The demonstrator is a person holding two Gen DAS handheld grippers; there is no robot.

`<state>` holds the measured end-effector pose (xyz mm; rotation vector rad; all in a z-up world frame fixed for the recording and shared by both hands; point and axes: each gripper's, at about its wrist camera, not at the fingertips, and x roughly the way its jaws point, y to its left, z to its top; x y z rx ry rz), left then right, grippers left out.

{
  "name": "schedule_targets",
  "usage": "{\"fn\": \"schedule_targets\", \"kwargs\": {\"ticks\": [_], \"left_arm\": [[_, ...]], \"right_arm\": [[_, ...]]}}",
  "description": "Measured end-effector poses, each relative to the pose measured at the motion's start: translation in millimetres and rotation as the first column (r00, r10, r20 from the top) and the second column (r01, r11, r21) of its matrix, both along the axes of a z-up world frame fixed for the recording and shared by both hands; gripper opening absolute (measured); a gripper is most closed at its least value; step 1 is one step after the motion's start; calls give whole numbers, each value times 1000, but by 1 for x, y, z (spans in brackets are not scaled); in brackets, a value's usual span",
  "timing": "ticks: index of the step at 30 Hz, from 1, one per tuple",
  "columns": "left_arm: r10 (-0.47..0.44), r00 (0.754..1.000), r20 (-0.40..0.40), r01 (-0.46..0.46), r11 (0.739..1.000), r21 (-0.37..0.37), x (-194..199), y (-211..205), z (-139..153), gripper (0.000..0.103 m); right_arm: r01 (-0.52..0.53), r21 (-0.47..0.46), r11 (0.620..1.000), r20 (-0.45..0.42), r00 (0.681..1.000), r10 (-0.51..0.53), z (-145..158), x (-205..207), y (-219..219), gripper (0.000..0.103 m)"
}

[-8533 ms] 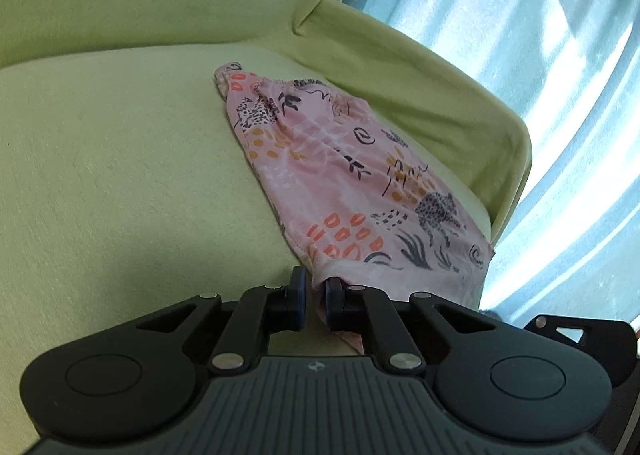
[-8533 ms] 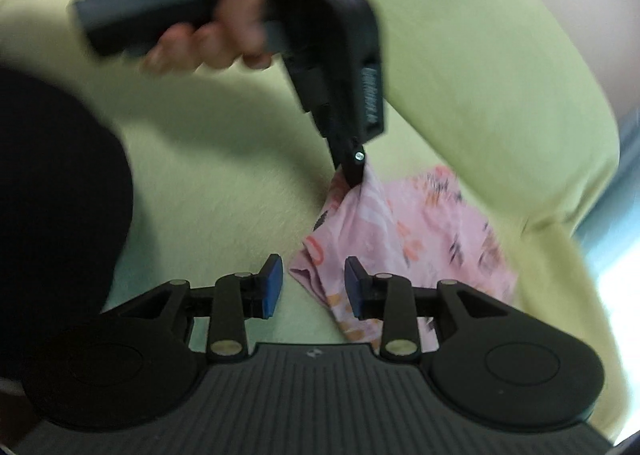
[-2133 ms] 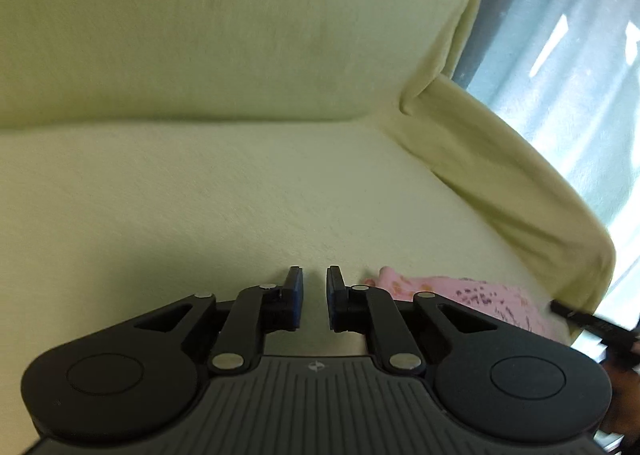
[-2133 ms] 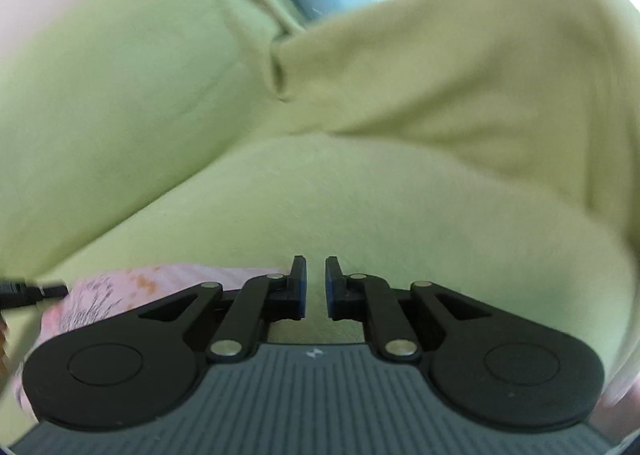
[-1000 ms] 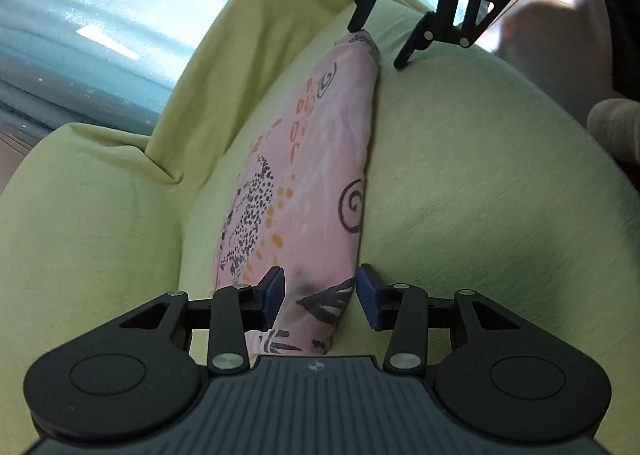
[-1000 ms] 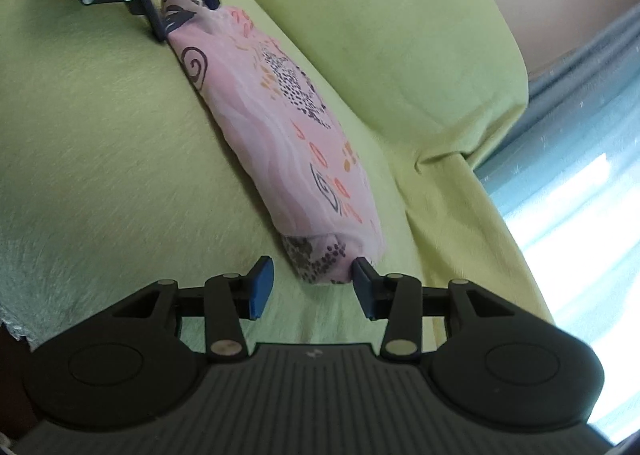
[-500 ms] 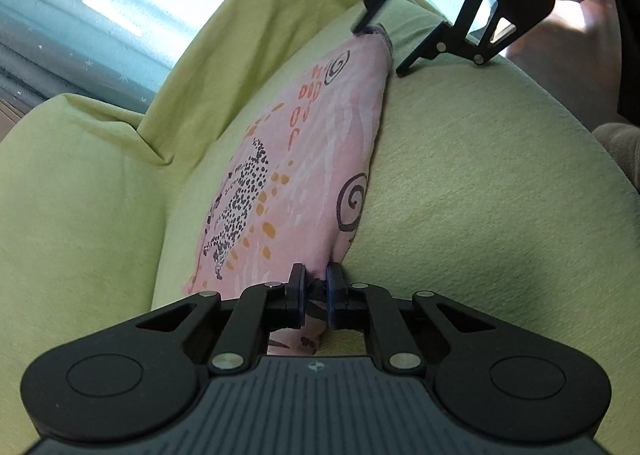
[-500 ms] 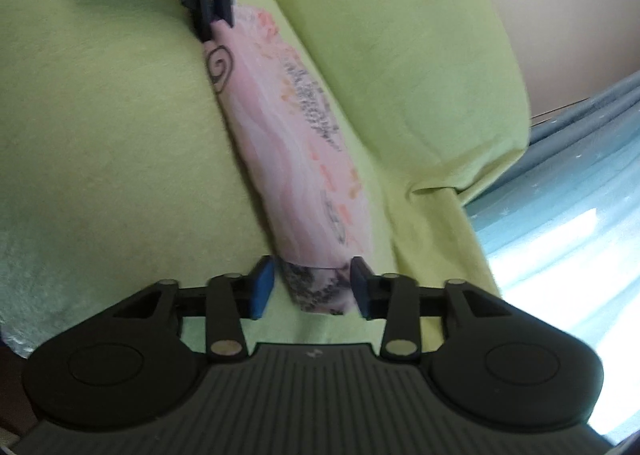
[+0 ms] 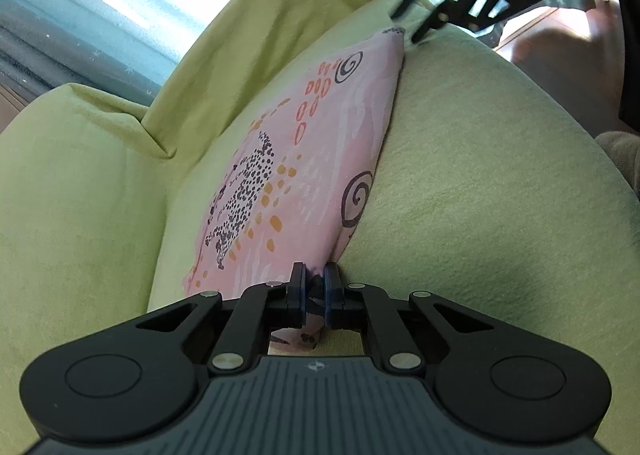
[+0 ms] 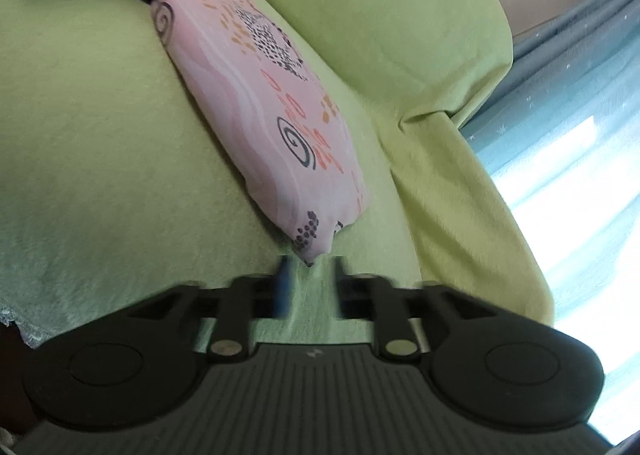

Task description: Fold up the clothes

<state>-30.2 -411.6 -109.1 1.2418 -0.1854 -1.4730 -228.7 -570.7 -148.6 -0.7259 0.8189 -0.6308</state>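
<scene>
The pink printed garment (image 9: 304,159), folded long on the green sofa cushion (image 9: 480,175), is clamped at one end by the left tongs (image 9: 315,287), while its far corner lies just ahead of the parted right tongs (image 10: 310,283).

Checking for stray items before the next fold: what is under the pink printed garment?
Only the green sofa seat shows around the pink garment; whatever lies beneath is covered.
</scene>
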Motion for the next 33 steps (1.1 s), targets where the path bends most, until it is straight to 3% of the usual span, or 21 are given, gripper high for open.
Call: {"fn": "schedule_targets", "kwargs": {"ticks": [5,9,13,22,33], "left_arm": [[8,1000,2,-8,1000,3,3,2,4,9],[31,998,-50,-31,999,9,8,-2,6,9],[49,994,-94,-48,999,15,13,-5,8,8],[91,988,-127,-87,995,37,17,-12,13,8],[132,979,-156,-124,990,62,20,-21,17,8]], "right_arm": [[-81,-13,997,21,996,82,3,6,14,34],[-132,7,991,13,991,132,3,24,13,31],[-99,83,992,42,994,96,8,32,2,20],[-37,174,984,87,996,22,10,19,-7,18],[15,206,979,94,995,-35,11,15,-10,15]]}}
